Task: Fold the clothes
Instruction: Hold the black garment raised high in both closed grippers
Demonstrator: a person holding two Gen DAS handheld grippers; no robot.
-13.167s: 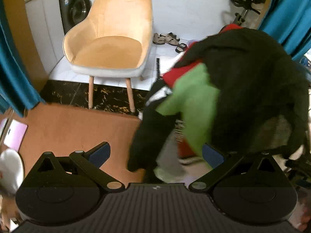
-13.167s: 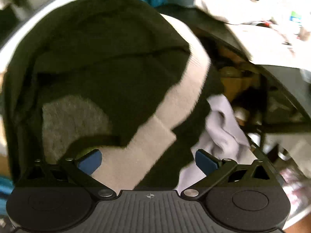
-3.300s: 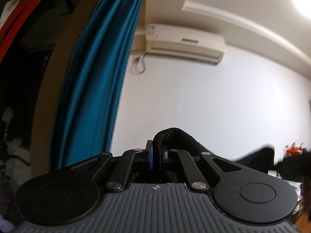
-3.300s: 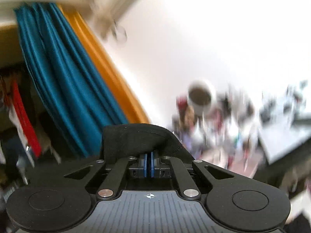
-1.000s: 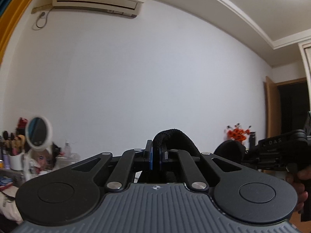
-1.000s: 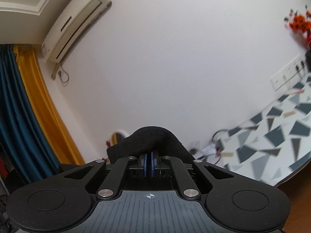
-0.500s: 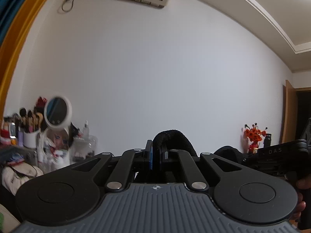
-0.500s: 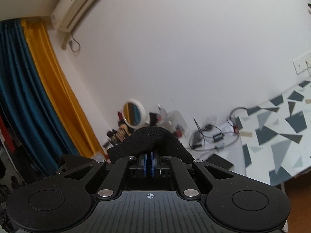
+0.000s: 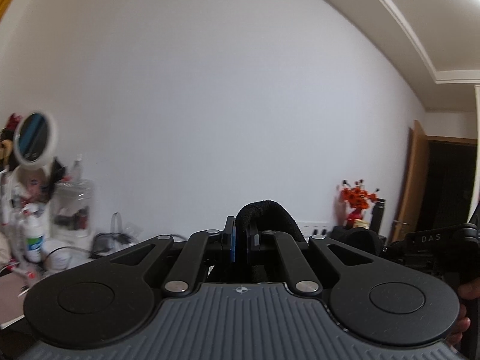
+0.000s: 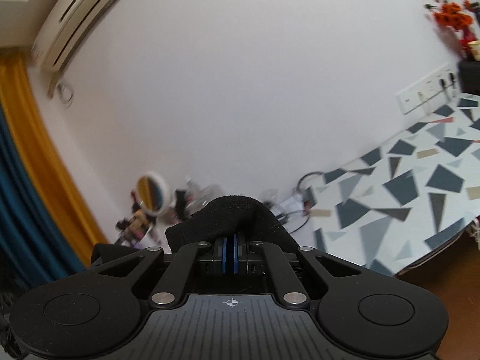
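One plain white wall (image 9: 210, 105) fills both views. One bed cover, white with grey and dark triangular patches (image 10: 420, 186), lies at the right of the right wrist view. One yellow curtain (image 10: 33, 156) hangs beside one blue curtain (image 10: 12, 210). One white wall air conditioner (image 10: 81, 15) sits high. One black knitted garment (image 10: 231, 213) is clamped at two places: the right gripper (image 10: 230, 253) is pinched together on one fold, the left gripper (image 9: 241, 243) on another (image 9: 264, 213). One round white-rimmed mirror (image 9: 34, 136) and one bunch of red flowers (image 9: 358, 198) stand beyond, with blurred clutter on the dresser.
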